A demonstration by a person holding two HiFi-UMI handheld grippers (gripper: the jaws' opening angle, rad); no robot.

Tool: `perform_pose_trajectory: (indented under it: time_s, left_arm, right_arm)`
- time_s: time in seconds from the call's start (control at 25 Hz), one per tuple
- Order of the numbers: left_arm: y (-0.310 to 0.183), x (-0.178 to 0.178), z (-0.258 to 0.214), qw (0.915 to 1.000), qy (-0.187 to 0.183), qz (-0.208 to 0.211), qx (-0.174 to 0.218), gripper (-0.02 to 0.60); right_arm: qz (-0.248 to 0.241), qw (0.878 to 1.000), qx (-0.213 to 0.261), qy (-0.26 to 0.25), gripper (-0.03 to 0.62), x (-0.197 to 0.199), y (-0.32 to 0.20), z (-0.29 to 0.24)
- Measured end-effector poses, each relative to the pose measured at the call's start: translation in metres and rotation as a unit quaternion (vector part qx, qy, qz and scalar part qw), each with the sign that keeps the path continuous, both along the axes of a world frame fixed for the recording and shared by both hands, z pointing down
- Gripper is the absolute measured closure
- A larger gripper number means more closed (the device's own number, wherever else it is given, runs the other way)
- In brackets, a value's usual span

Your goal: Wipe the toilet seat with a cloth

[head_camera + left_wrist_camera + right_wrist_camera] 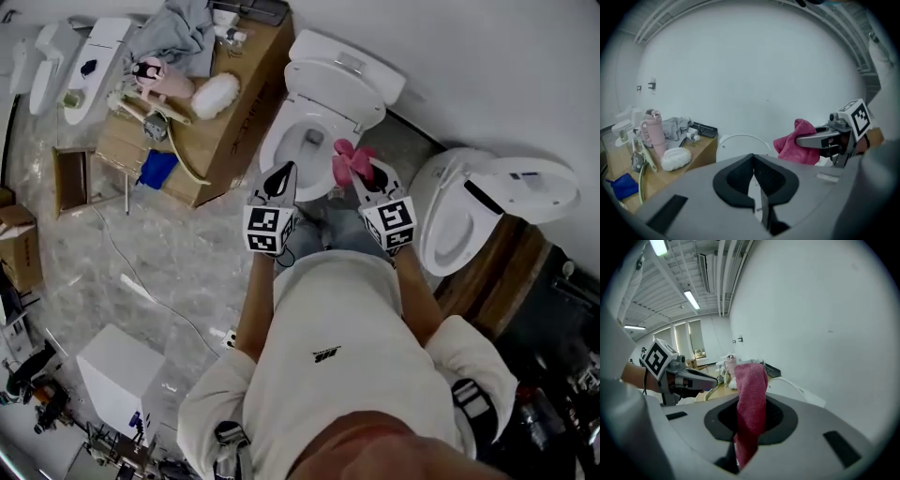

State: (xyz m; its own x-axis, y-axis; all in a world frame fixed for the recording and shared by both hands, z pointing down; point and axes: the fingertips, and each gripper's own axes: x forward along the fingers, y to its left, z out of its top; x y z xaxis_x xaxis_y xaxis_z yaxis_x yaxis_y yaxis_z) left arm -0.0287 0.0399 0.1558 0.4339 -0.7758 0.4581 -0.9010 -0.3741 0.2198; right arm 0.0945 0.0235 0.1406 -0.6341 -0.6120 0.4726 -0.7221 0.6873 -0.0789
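Two forearms are stretched forward over the toilet seat (273, 147). The pink cloth (348, 161) (751, 394) is clamped in the right gripper (361, 171) (750, 414), bunched beyond its tips. The left gripper (279, 176) (754, 160), just left, is pressed together, empty.

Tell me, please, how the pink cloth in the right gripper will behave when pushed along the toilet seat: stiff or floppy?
Probably floppy: the cloth bunches and folds where the right gripper pinches it. It looks light and thin, so it may crumple rather than slide flat on the toilet seat. Its fuzzy surface likely grips rather than slips.
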Motion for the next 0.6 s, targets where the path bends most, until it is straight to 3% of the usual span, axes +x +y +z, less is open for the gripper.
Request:
perform_pose_trajectory:
  time_s: [0.28, 0.6]
  left_arm:
    - [0.0, -0.007, -0.067, 0.9987, -0.02, 0.01, 0.046, 0.571]
    - [-0.004, -0.007, -0.093, 0.9976, -0.026, 0.004, 0.064, 0.571]
  right_arm:
    - [-0.026, 0.999, 0.025, -0.018, 0.548, -0.006, 0.001, -0.05]
    - [-0.028, 0.998, 0.045, -0.028, 0.548, -0.008, -0.011, -0.07]
